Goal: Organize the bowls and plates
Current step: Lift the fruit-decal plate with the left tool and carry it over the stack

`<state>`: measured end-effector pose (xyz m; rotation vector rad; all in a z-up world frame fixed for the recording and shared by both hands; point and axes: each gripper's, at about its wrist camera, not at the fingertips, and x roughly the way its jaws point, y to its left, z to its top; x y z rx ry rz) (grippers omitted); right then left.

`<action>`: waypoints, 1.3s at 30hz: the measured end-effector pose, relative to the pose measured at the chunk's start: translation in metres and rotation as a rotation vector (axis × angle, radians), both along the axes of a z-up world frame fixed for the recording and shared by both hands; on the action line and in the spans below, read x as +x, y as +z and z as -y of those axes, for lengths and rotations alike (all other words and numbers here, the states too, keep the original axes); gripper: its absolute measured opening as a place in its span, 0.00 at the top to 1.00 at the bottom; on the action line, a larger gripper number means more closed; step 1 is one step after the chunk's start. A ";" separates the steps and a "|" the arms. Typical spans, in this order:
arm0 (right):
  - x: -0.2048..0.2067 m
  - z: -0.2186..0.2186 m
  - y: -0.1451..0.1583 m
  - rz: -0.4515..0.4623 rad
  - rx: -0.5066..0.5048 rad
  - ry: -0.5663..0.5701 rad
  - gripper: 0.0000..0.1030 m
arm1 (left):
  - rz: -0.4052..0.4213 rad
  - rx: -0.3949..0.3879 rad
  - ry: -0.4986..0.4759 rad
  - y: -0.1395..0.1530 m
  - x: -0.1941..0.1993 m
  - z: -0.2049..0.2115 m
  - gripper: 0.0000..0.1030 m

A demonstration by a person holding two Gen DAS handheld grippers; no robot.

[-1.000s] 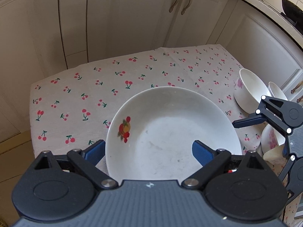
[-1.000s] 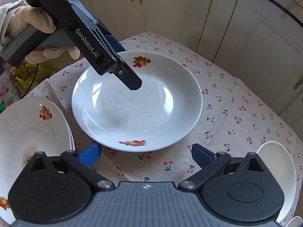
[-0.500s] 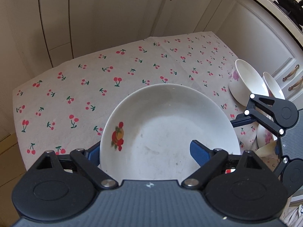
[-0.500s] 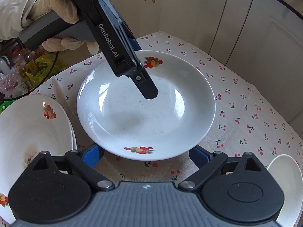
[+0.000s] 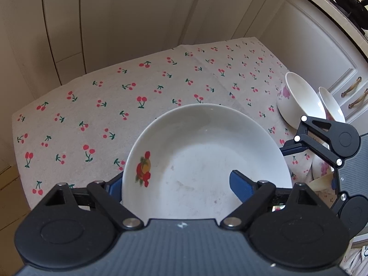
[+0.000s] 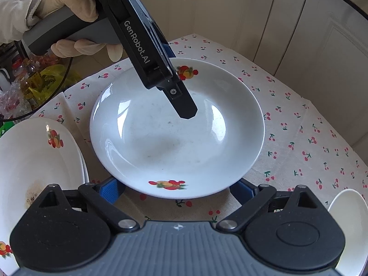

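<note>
Centrally in both views, a white plate [image 6: 177, 138] with fruit prints sits above the cherry-print tablecloth [image 5: 115, 96]. One finger of the left gripper [image 5: 177, 184] lies over the plate's rim and one under it, closed on that edge. The right gripper [image 6: 177, 191] waits wide open at the plate's near rim, holding nothing. Stacked plates [image 6: 30, 161] crowd the lower left; bowls [image 5: 299, 99] line the cloth's right edge. Bare cloth stretches toward the upper left.

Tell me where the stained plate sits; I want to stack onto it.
In the right wrist view, the stained plate lies at the left edge on the cherry tablecloth, beside the held plate.
</note>
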<state>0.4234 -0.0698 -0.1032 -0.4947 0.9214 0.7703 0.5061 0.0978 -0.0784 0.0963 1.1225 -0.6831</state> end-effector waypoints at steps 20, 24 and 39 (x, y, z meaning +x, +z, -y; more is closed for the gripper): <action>-0.011 0.003 0.011 0.059 -0.004 -0.002 0.04 | 0.032 -0.009 0.002 0.010 -0.008 -0.001 0.13; -0.014 0.005 0.017 0.068 0.004 -0.009 0.04 | 0.043 -0.015 0.003 0.017 -0.011 0.000 0.13; -0.052 0.015 0.051 0.114 0.038 -0.023 0.04 | 0.099 -0.013 -0.011 0.060 -0.060 0.006 0.13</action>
